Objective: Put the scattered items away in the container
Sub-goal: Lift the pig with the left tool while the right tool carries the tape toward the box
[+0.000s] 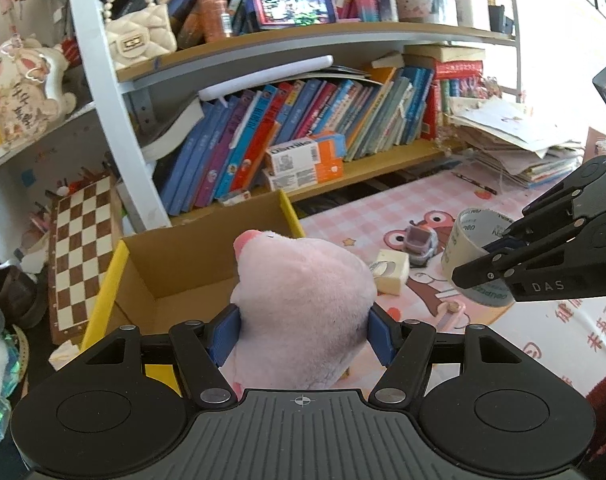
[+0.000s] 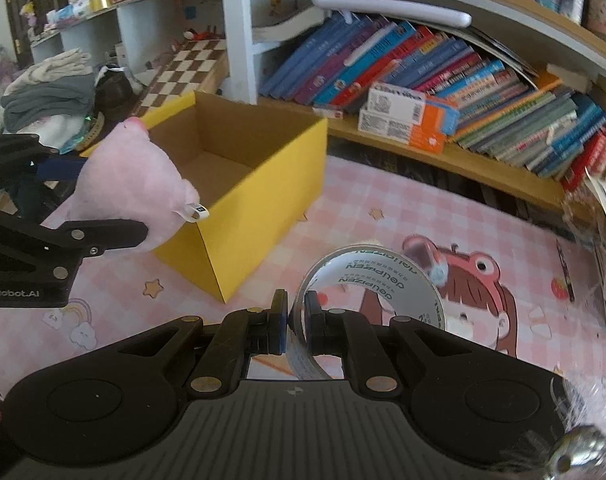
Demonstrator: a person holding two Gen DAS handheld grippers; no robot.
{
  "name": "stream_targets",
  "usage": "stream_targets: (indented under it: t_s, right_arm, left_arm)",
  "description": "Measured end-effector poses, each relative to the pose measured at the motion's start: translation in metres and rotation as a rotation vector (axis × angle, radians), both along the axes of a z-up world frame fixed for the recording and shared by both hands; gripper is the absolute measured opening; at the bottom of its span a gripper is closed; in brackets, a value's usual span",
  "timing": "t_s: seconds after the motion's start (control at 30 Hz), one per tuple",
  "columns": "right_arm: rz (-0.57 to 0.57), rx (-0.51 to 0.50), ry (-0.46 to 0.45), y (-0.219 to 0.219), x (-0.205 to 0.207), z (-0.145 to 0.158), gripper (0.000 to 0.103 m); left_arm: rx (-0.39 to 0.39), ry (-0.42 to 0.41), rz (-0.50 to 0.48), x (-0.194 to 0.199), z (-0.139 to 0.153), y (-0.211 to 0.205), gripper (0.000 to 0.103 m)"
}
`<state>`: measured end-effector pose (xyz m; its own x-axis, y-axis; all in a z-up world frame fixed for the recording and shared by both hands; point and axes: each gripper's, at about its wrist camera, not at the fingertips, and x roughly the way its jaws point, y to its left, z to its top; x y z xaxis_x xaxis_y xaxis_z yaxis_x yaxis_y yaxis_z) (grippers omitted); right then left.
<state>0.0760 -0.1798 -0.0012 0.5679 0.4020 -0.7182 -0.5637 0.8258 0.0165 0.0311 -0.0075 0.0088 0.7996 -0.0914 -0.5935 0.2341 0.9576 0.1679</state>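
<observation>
Pink fuzzy plush (image 1: 303, 300) fills the left tongs (image 1: 303, 338); right tongs (image 2: 294, 322) pinch glossy tape roll (image 2: 377, 280).

A child's room at home: crammed bookshelves (image 1: 303, 112) at the far side, a pink cartoon play mat (image 2: 383, 224) on the floor, a chessboard (image 1: 83, 256) leaning left.

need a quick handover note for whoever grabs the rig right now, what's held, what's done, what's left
Left gripper: shut on the pink plush toy, held up beside the yellow box, not yet inside.
Right gripper: shut on the wall of the tape roll, above the mat.
Done: both items picked up; the visible part of the box is empty.
Left: drop both in, then collect the small toy car and cream block on the mat.
</observation>
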Motion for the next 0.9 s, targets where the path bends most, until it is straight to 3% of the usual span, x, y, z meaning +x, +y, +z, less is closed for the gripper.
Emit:
stream_targets:
  t_s: [0.9]
  right_arm:
    - [0.229,0.022,-0.127,0.069,0.04,0.033,0.008]
  left_arm:
    - [0.016,-0.064,0.117,0.03,0.023,0.038,0.066]
